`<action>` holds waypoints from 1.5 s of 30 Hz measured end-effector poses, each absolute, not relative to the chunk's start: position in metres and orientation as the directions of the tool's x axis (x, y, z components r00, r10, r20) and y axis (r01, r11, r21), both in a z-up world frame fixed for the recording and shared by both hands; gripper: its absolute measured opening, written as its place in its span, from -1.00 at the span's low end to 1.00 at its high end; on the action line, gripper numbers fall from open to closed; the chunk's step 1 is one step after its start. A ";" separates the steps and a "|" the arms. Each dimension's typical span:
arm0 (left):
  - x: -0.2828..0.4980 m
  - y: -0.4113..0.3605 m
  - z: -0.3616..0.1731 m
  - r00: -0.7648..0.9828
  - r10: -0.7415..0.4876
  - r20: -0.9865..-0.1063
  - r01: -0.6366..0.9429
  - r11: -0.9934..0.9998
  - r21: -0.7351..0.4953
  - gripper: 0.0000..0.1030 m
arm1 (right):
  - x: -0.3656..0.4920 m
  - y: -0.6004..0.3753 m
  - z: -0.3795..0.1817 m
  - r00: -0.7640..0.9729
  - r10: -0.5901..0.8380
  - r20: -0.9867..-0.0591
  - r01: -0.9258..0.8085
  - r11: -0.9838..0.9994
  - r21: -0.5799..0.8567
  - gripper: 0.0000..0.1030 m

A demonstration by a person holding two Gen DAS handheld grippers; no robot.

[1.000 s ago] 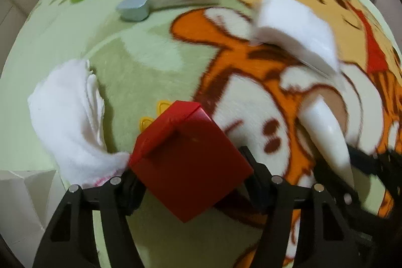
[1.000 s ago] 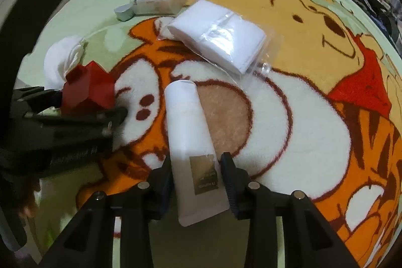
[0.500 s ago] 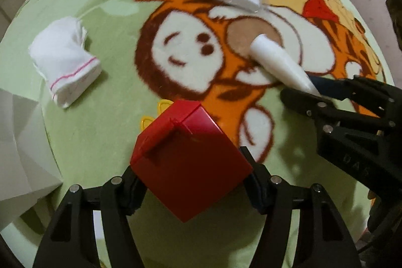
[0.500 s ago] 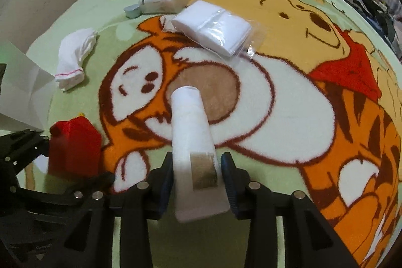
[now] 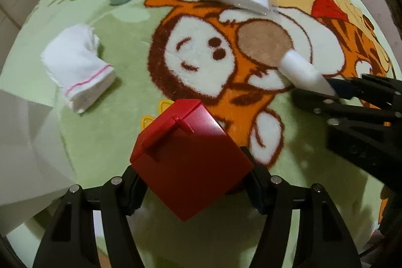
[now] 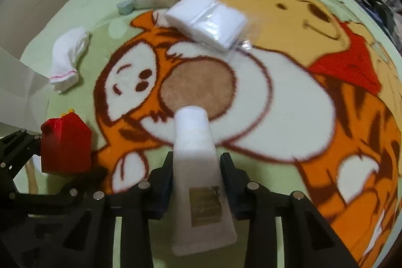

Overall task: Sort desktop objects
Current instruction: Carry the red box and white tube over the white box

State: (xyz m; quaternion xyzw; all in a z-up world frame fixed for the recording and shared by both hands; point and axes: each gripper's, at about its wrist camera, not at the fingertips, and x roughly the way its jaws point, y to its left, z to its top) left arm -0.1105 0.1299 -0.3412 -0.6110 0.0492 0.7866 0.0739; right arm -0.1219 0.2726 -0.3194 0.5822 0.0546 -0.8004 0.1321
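With the left gripper [image 5: 192, 182] pinching the red box [image 5: 188, 162] and the right gripper [image 6: 196, 180] clamped on the white tube [image 6: 198, 167], both above the cartoon blanket [image 6: 289, 117], carry them level toward the white container [image 5: 22, 147] beside the box, grips firm.

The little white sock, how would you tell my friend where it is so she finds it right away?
Look at the big cartoon blanket and find the tiger's white face with two dark dots. On the green part just left of that face lies the white sock, by itself, touching nothing. It is the only soft cloth thing with a thin pink stripe near one end; the other white things are a plastic packet and a tube.
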 end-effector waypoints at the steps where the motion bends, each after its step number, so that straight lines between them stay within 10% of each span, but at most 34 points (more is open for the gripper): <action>1: -0.107 0.128 -0.334 -0.249 0.057 -0.967 -0.169 -0.985 -0.015 0.29 | -0.115 0.276 -0.311 -0.296 -0.151 -0.943 0.260 -0.963 0.072 -0.40; 26: -0.022 -0.012 -0.109 -0.435 -0.004 -0.900 0.051 -0.998 -0.021 0.29 | -0.045 0.154 -0.117 -0.469 -0.326 -0.821 0.299 -0.933 0.200 -0.40; 45: -0.042 -0.142 -0.104 -0.401 -0.155 -0.903 0.261 -0.964 0.049 0.29 | -0.052 0.021 -0.086 -0.463 -0.339 -0.819 0.391 -0.907 0.155 -0.40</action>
